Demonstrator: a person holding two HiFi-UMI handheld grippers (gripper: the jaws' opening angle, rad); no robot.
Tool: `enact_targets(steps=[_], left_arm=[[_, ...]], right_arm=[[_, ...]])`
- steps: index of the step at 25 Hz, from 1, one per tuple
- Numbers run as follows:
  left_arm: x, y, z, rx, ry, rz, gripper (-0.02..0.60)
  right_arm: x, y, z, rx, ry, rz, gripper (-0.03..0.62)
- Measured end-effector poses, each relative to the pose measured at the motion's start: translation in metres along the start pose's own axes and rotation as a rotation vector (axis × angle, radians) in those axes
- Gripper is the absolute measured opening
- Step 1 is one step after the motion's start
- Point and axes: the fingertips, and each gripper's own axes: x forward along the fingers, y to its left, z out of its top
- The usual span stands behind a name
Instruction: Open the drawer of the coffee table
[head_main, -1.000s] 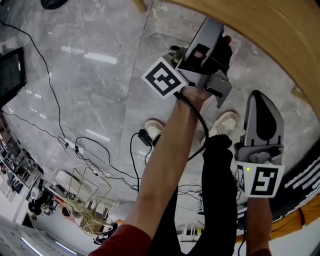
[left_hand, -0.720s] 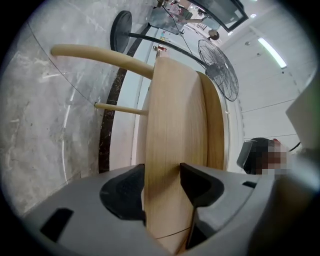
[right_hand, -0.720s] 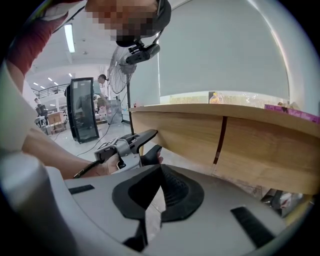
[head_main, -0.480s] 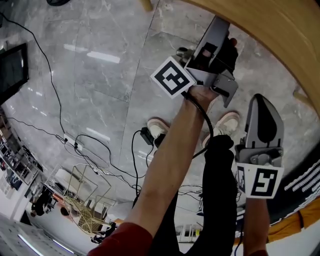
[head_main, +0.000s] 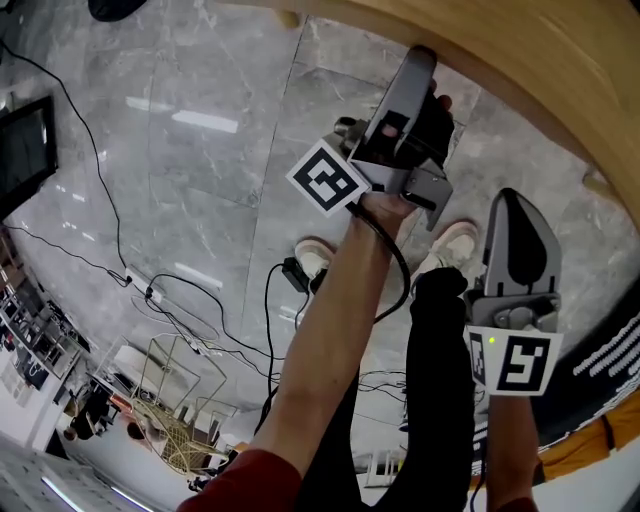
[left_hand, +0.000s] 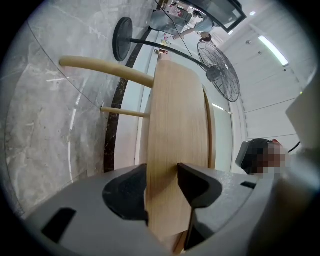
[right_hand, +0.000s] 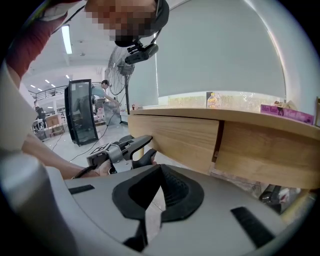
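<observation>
We see a grey marble-look tile floor (head_main: 180, 150) with glare streaks from the overhead lighting. Black cables (head_main: 190, 300) trail across it. A dark screen (head_main: 22, 150) sits at the left edge of the head view, with a gold wire frame (head_main: 170, 395) lower left.

In the left gripper view we get a pedestal fan (left_hand: 218, 70) on a round black base (left_hand: 122, 39), plus a white ceiling with strip lights (left_hand: 272, 50).

In the right gripper view a big pale frosted panel (right_hand: 215, 55) fills the back; we can't tell if it's wall or window. A glass-door fridge (right_hand: 81, 112) stands far left with a person (right_hand: 104, 91) beside it. The hall behind is bright and open.
</observation>
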Motion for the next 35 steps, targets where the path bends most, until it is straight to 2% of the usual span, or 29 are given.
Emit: enact_targets(steps=[17, 21, 22, 23, 26, 34, 35], left_arm=[[-0.067, -0.020, -0.003, -0.020, -0.023, 0.051, 0.193], [-0.088, -0.029, 0.001, -0.031, -0.033, 0.034, 0.193], [-0.094, -0.034, 0.006, -0.042, -0.054, 0.016, 0.074], [-0.101, -0.040, 0.013, -0.045, -0.083, 0.003, 0.066], [-0.116, -0.050, 0.033, -0.012, -0.132, 0.026, 0.066], [-0.129, -0.050, 0.041, 0.007, -0.096, 0.060, 0.067], [-0.128, -0.048, 0.040, 0.006, -0.089, 0.061, 0.091]], right_arm=[[-0.030, 0.031, 0.007, -0.003, -0.011, -0.008, -0.003], [-0.038, 0.046, 0.001, -0.008, -0.004, -0.001, -0.003], [-0.040, 0.051, -0.001, -0.011, -0.001, 0.001, -0.003], [-0.042, 0.055, -0.004, -0.013, 0.003, 0.004, -0.003], [-0.046, 0.065, -0.009, -0.009, 0.016, 0.005, -0.003], [-0.045, 0.084, -0.003, -0.027, 0.013, 0.036, -0.003], [-0.044, 0.084, -0.002, -0.023, 0.009, 0.035, -0.003]])
